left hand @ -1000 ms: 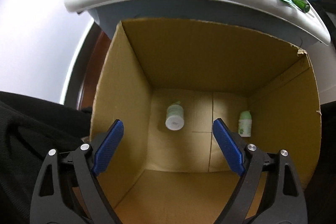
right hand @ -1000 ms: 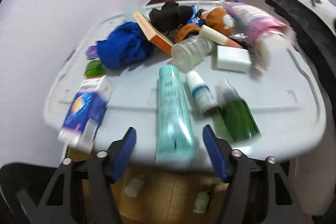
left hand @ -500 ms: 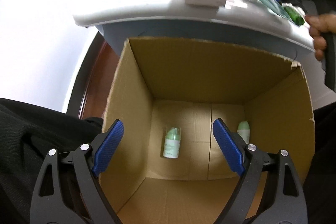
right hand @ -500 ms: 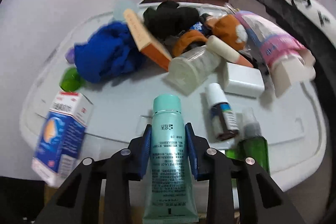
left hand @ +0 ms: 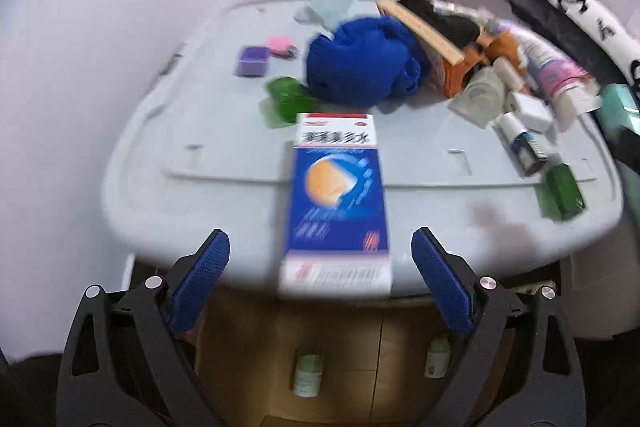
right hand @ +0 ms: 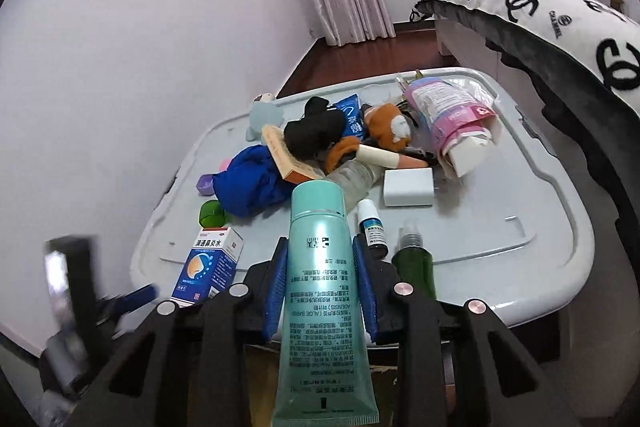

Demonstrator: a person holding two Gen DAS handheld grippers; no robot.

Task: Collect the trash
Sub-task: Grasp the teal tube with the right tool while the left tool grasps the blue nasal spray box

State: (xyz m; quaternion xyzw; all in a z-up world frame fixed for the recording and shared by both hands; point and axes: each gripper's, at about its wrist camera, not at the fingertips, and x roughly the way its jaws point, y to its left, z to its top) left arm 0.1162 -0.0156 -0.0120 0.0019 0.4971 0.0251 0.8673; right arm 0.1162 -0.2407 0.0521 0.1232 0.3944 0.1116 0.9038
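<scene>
A pale lid (left hand: 208, 187) serves as my table, a cardboard box (left hand: 344, 355) below it. My right jaws (right hand: 323, 293) clamp the teal tube (right hand: 320, 291). My left jaws (left hand: 320, 283), just widened, gape empty; just beyond them lies the blue carton (left hand: 338, 203).

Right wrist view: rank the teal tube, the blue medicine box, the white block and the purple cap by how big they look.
1. teal tube, though it is held nearest the camera, which inflates it
2. blue medicine box
3. white block, close to the box in looks, so this pair is unsure
4. purple cap
</scene>
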